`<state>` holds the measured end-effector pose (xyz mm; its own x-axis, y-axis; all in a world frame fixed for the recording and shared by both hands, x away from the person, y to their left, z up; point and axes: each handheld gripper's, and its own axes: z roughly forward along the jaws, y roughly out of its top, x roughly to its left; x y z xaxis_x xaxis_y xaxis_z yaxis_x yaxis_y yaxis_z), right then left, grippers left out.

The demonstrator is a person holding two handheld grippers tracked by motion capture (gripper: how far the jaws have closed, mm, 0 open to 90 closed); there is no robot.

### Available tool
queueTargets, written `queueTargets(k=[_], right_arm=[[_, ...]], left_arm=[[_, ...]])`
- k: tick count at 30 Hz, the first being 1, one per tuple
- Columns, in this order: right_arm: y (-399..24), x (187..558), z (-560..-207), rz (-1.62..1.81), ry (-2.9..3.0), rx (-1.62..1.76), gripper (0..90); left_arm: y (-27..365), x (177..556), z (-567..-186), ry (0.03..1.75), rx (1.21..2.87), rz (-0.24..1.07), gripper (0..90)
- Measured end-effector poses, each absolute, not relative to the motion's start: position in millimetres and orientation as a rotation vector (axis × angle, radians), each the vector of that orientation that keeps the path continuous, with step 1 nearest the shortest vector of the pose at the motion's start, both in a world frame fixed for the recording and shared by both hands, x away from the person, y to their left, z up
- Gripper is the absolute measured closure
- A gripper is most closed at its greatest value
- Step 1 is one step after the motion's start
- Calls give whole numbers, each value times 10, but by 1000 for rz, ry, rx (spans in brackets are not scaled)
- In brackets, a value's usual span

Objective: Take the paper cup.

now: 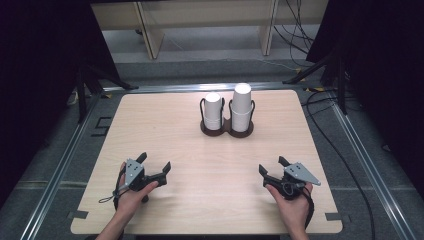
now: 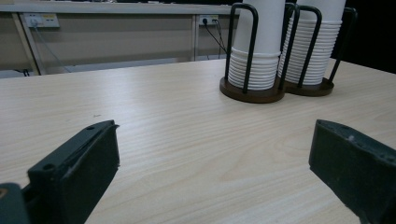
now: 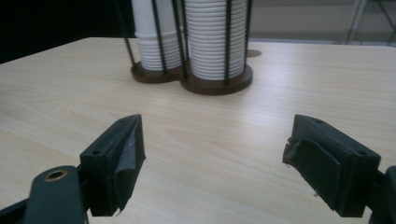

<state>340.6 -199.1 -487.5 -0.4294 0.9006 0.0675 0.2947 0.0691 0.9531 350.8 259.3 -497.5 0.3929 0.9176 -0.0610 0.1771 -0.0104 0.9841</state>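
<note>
Two stacks of white paper cups stand upside down in a dark wire holder (image 1: 227, 127) at the table's far middle. The left stack (image 1: 213, 110) is shorter than the right stack (image 1: 241, 106). My left gripper (image 1: 154, 162) rests near the front left of the table, open, nothing between its jaws. My right gripper (image 1: 272, 166) sits near the front right, also open and empty. In the left gripper view the holder (image 2: 254, 93) and stacks (image 2: 257, 51) lie ahead to the right. In the right gripper view the stacks (image 3: 212, 39) stand ahead, slightly left.
The light wooden table (image 1: 170, 140) has a metal frame rail (image 1: 360, 150) around it. Cables (image 1: 320, 107) run on the floor at the right. A wooden shelf unit (image 1: 200, 20) stands behind the table.
</note>
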Motion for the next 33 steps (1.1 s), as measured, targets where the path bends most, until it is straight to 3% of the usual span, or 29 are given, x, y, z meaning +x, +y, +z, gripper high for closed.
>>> queueTargets(k=[6, 16, 23, 33], right_arm=[[-1975, 3446, -4889, 1485, 1777, 1125, 189], [-1842, 3549, -4724, 1504, 1797, 1086, 261], [-1650, 3727, -4581, 1561, 1775, 1021, 337], [-1393, 4061, -4342, 1541, 1836, 955, 331]], left_arm=[[2538, 3547, -4948, 1066, 1470, 780, 33], [2294, 3635, -4867, 922, 1567, 739, 34], [2090, 3939, -4799, 888, 1618, 690, 66], [1893, 4441, -4756, 881, 1622, 673, 151]])
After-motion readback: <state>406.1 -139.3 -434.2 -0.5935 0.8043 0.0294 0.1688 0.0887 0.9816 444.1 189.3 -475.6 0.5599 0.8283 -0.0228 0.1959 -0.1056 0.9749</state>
